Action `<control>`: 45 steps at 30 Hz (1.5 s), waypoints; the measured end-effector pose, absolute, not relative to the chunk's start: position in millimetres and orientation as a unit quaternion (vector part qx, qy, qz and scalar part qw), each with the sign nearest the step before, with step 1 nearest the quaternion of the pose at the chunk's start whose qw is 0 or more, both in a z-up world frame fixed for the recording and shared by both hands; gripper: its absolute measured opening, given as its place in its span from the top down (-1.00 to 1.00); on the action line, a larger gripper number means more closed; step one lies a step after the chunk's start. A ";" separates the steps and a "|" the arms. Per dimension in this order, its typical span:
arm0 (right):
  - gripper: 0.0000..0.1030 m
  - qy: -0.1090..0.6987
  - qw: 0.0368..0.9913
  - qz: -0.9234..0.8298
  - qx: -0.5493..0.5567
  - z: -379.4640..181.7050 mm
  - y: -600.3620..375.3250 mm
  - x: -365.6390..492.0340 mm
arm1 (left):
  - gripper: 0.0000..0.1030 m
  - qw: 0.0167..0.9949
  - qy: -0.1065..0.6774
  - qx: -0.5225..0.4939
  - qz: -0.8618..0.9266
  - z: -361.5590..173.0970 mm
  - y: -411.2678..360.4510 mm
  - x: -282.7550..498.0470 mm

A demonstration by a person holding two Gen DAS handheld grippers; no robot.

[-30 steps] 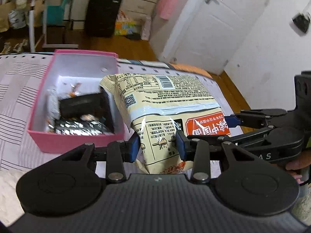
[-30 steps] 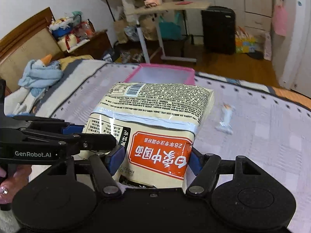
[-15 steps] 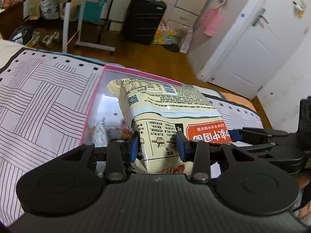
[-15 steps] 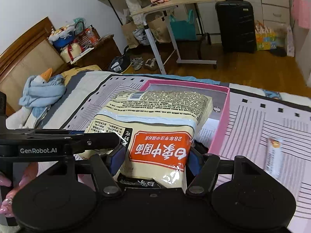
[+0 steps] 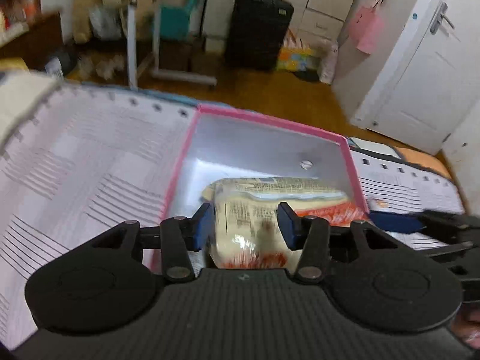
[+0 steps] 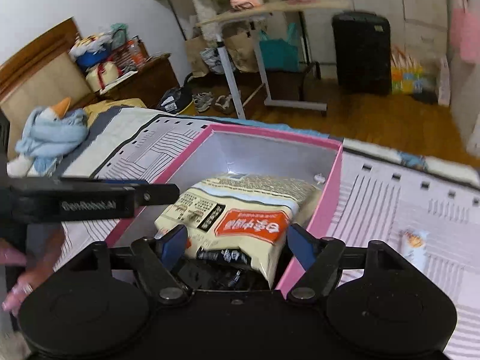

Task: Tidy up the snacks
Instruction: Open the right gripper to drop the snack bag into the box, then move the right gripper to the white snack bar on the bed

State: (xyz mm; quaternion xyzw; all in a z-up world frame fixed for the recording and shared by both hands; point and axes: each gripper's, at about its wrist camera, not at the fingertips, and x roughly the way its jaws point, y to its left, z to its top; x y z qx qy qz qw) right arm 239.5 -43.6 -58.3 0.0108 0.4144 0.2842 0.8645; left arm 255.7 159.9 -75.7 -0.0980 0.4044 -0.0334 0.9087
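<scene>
A cream snack bag [image 5: 255, 210] with an orange label lies inside the pink box [image 5: 270, 121] on the bed; it also shows in the right wrist view [image 6: 240, 207], resting on dark packets [image 6: 222, 273] in the pink box [image 6: 312, 225]. My left gripper [image 5: 246, 225] is open, its pads apart on either side of the bag's near end. My right gripper [image 6: 237, 243] is open too, its pads clear of the bag's sides. Each gripper appears in the other's view.
A small snack packet [image 6: 414, 241] lies on the patterned bedspread [image 5: 75, 165] right of the box. A blue stuffed toy [image 6: 51, 132] lies at the bed's far left. Beyond the bed are a rolling table [image 6: 240, 60], a black suitcase [image 5: 258, 30] and a white door [image 5: 420, 75].
Both grippers have lowered the bag into the pink box and opened, letting it go. The bag now rests lower, on the packets in the box.
</scene>
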 end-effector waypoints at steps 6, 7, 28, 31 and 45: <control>-0.52 0.403 0.874 0.272 0.014 -18.1 -80.3 223.1 | 0.00 0.916 0.384 -0.096 -0.069 -40.0 152.0 227.3; -0.52 0.394 0.879 0.267 0.014 -13.0 -87.5 219.6 | 0.00 0.918 0.380 -0.087 -0.078 -31.9 145.4 222.5; -0.29 0.394 0.889 0.233 -0.022 -73.8 -209.0 223.8 | 0.28 0.882 0.424 -0.059 -0.196 -29.8 -21.6 235.3; -0.29 0.397 0.886 0.236 -0.023 -101.4 -207.3 234.5 | 0.28 0.875 0.433 -0.064 -0.206 -45.5 -47.2 248.0; -0.28 0.396 0.900 0.180 -0.004 -171.9 -189.7 263.3 | 0.30 0.877 0.451 -0.078 -0.145 -148.3 -81.7 301.9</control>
